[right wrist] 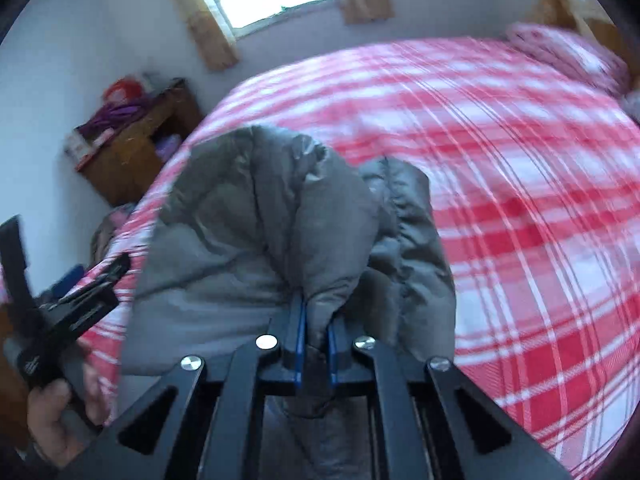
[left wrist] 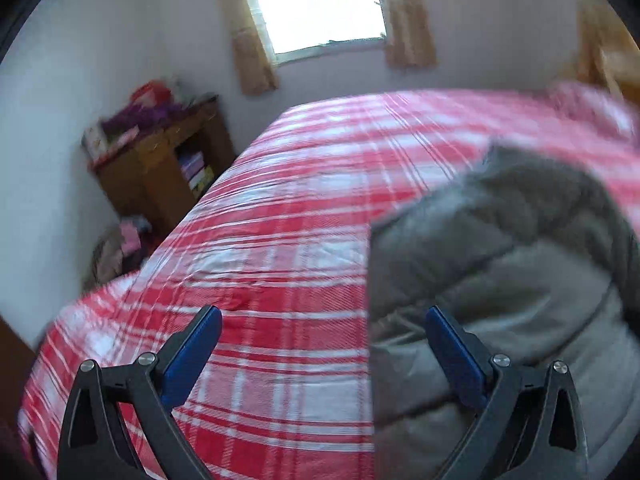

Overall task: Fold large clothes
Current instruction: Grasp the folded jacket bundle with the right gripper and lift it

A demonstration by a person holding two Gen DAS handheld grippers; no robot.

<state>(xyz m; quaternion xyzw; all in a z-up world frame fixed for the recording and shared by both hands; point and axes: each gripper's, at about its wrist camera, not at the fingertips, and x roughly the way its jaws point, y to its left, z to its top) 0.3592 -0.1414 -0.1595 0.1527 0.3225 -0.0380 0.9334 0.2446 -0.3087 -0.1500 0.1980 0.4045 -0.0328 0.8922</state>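
Observation:
A grey puffy jacket [right wrist: 256,216] hangs bunched over the red and white plaid bed [right wrist: 520,200]. My right gripper [right wrist: 316,320] is shut on a fold of the jacket and holds it up above the bed. In the left wrist view the jacket [left wrist: 500,260] fills the right side. My left gripper [left wrist: 320,320] is open and empty above the bed [left wrist: 280,220], just left of the jacket's edge. The left gripper also shows at the left edge of the right wrist view [right wrist: 68,304], held in a hand.
A wooden cabinet [left wrist: 160,168] with clutter on top stands against the wall left of the bed. A window [left wrist: 316,4] with tan curtains is behind the bed. A pile of clothes [left wrist: 120,248] lies on the floor by the cabinet.

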